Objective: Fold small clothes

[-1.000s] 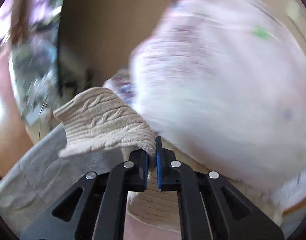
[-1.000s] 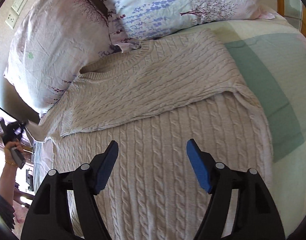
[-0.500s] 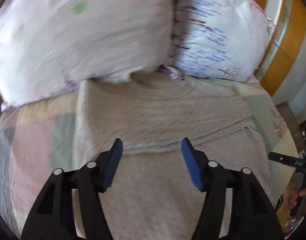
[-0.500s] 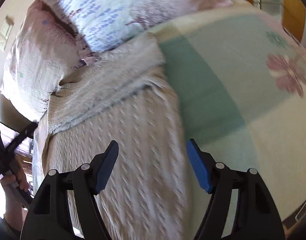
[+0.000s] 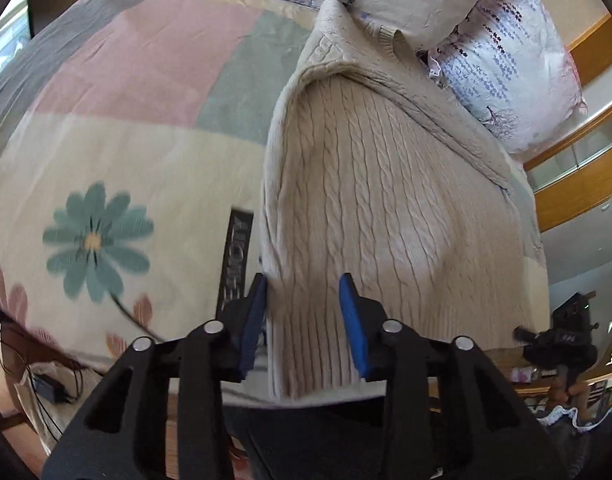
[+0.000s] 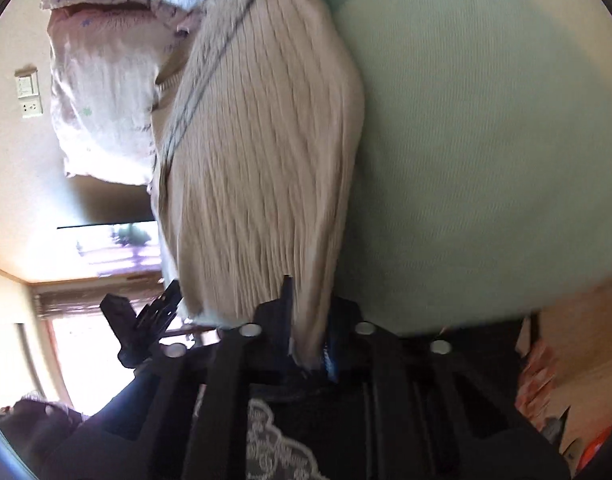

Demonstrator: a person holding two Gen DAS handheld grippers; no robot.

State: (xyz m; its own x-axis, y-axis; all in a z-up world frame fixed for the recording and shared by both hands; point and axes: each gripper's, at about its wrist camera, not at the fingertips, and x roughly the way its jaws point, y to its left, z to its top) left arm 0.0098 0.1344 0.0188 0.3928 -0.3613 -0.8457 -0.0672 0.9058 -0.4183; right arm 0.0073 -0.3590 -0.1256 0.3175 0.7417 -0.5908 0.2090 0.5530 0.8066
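Note:
A beige cable-knit sweater [image 5: 378, 184] lies on the bed with its sleeves folded in and its collar toward the pillows. My left gripper [image 5: 304, 320] is open, its blue pads on either side of the sweater's left hem corner. In the right wrist view my right gripper [image 6: 306, 328] is shut on the right hem corner of the sweater [image 6: 258, 152]. The other gripper shows in the left wrist view at the far right [image 5: 558, 344], and in the right wrist view at the left [image 6: 142, 320].
A floral patchwork bedspread [image 5: 118, 160] covers the bed, pale green on the right side [image 6: 486, 140]. Two flowered pillows [image 5: 506, 52] lie at the head. A black label [image 5: 236, 256] lies left of the sweater. A wooden rail [image 5: 578, 184] runs at the right.
Both grippers moved from the sweater's upper part down to its hem. The left let go of the sleeve and opened. The right closed on the hem corner.

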